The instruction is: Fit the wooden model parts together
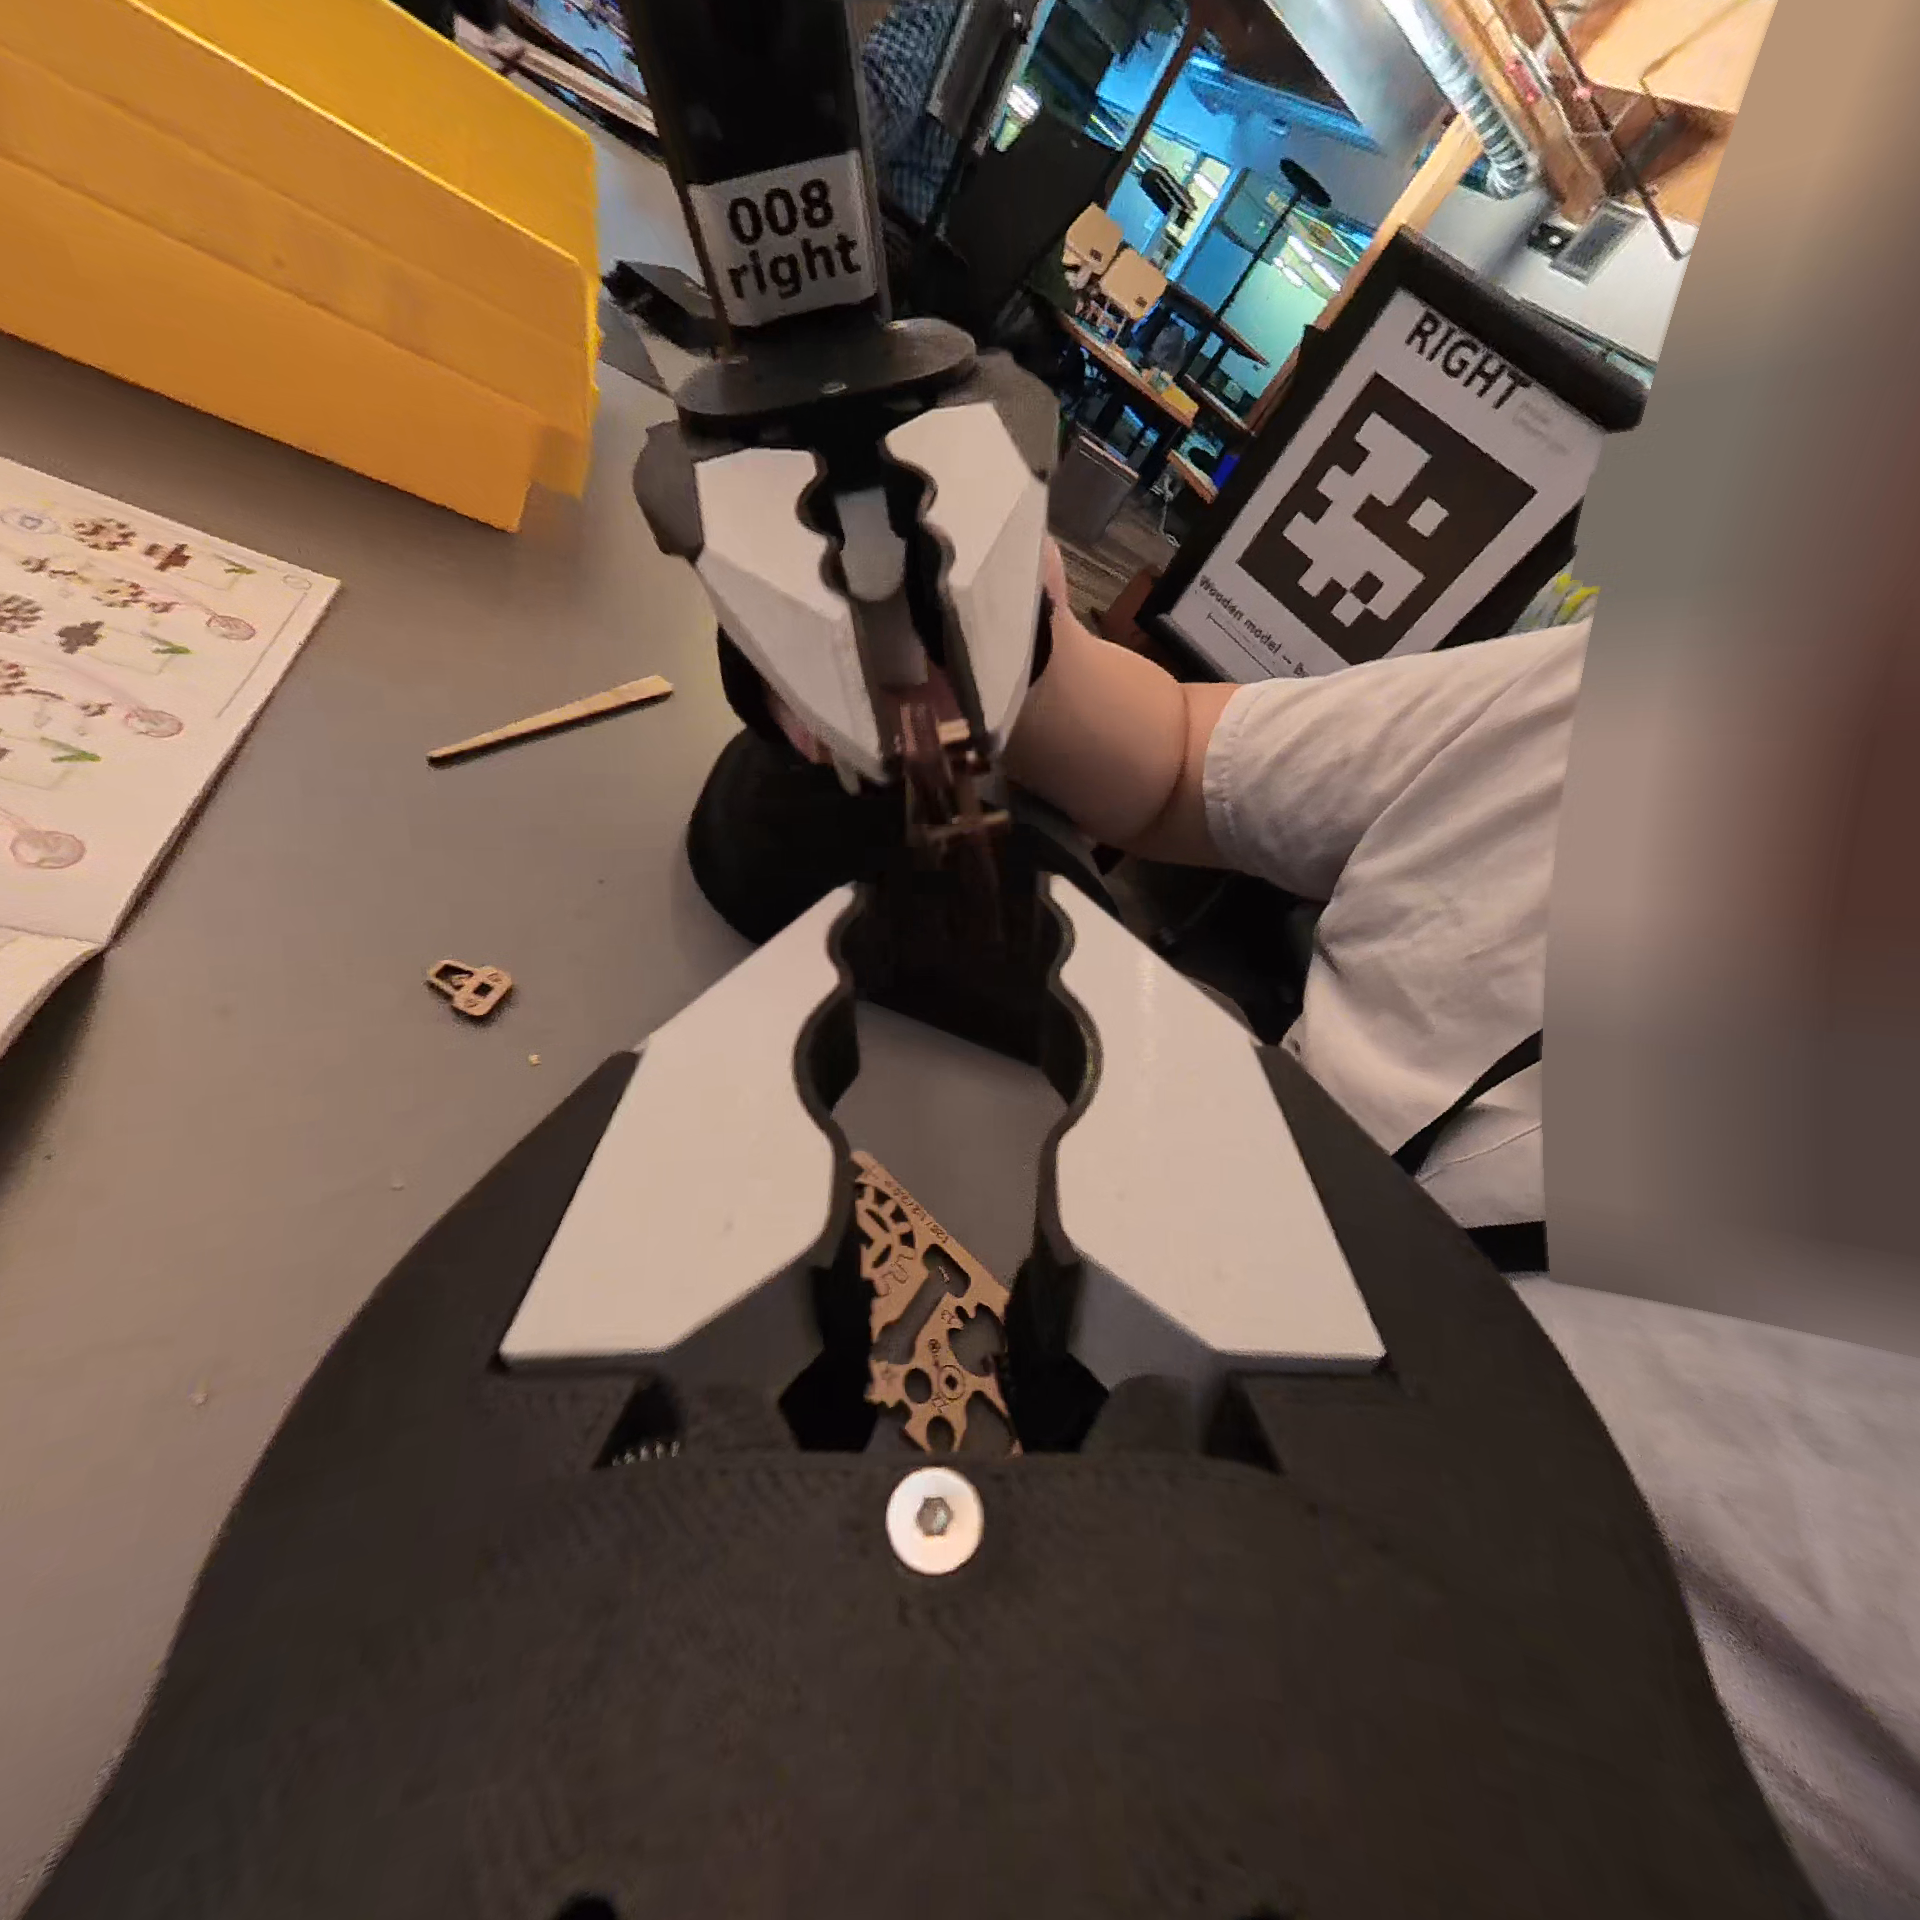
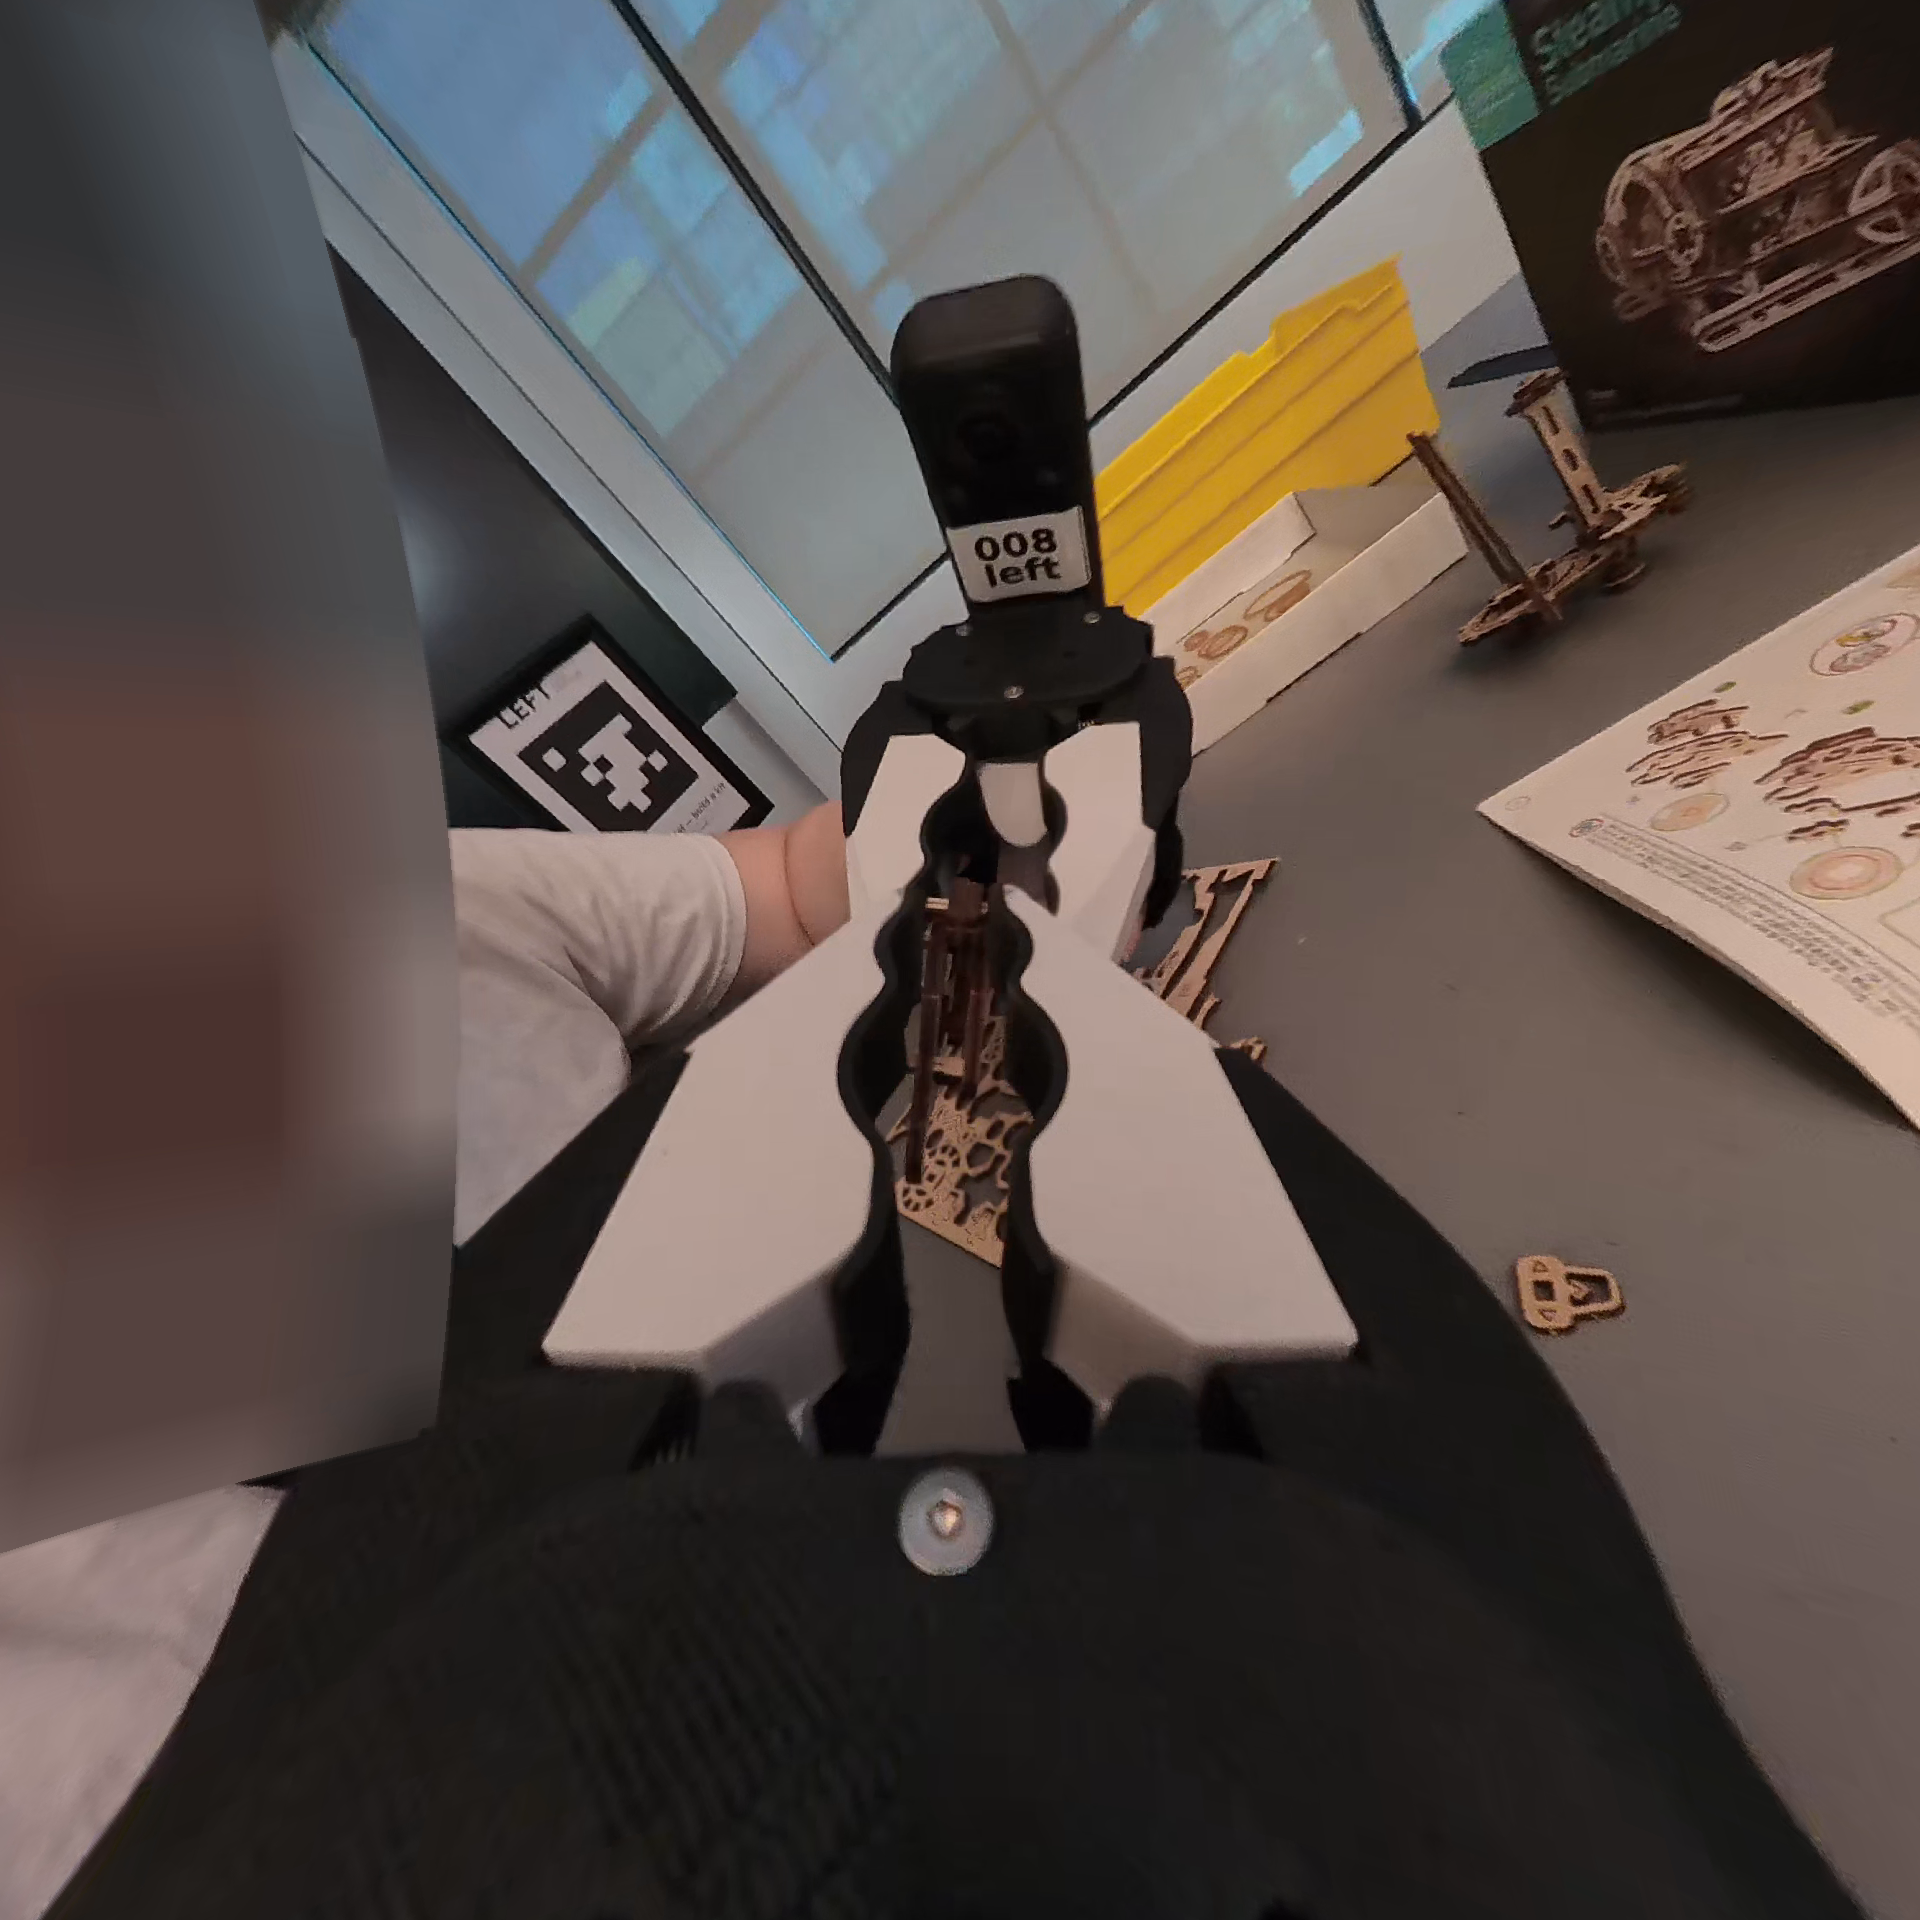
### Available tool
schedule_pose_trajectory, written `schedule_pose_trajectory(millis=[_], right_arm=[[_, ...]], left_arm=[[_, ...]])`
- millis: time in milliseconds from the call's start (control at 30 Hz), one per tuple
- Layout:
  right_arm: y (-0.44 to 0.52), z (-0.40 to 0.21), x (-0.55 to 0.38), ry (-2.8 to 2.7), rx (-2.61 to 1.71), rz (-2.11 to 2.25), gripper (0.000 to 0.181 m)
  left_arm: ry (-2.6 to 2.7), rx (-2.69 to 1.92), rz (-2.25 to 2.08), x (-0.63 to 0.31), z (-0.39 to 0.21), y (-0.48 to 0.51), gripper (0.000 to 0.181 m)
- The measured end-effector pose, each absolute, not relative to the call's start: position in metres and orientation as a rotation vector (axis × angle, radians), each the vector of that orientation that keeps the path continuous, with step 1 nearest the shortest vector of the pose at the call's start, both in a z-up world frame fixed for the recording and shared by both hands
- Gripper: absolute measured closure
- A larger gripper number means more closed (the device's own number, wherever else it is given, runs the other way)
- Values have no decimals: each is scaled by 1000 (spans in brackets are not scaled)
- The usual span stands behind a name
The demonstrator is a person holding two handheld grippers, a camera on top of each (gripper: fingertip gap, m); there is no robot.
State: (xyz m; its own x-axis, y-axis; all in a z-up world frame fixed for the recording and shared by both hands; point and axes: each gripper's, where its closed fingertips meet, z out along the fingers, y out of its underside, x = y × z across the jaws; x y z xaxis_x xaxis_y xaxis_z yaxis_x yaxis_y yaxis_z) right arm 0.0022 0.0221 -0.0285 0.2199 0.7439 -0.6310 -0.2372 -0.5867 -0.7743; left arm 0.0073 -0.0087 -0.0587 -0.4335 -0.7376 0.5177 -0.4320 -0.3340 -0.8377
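Now, right gripper [image 2: 956,914]: fingers clamped on a wooden assembly [image 1: 951,800] held above the counter [image 1: 312,1091].
Left gripper [image 1: 951,914]: fingers close together at the assembly's lower end; grip unclear.
Below: fretted wooden sheet [image 2: 961,1174].
Counter: small wooden piece [image 1: 470,985], wooden strip [image 1: 551,719], instruction sheet [image 1: 114,665], yellow bins [image 1: 291,239].

White labels [image 1: 792,245] [image 2: 1018,554] sit on both camera housings, framed marker signs [image 1: 1382,520] [image 2: 613,764] stand behind, and a printed box [image 2: 1714,187].
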Motion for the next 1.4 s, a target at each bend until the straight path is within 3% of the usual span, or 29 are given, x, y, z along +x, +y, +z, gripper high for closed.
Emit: schedule_pose_trajectory(millis=[133,267,467,567,1400], right_arm=[[26,-28,10,-472,-1670,1447,172],[27,-27,12,-477,-1666,1411,172],[28,-30,9,-491,-1676,1389,172],[28,-32,8,-490,-1680,1398,172],[29,-33,10,-475,-1673,1452,172]], left_arm=[[1575,-1529,-1775,8,-56,9,143],[1491,-1468,-1802,3,-39,19,171],[1525,-1516,-1826,5,-46,12,169],[1542,-1515,-1833,6,-48,9,180],[1489,-1587,-1907,8,-48,11,181]])
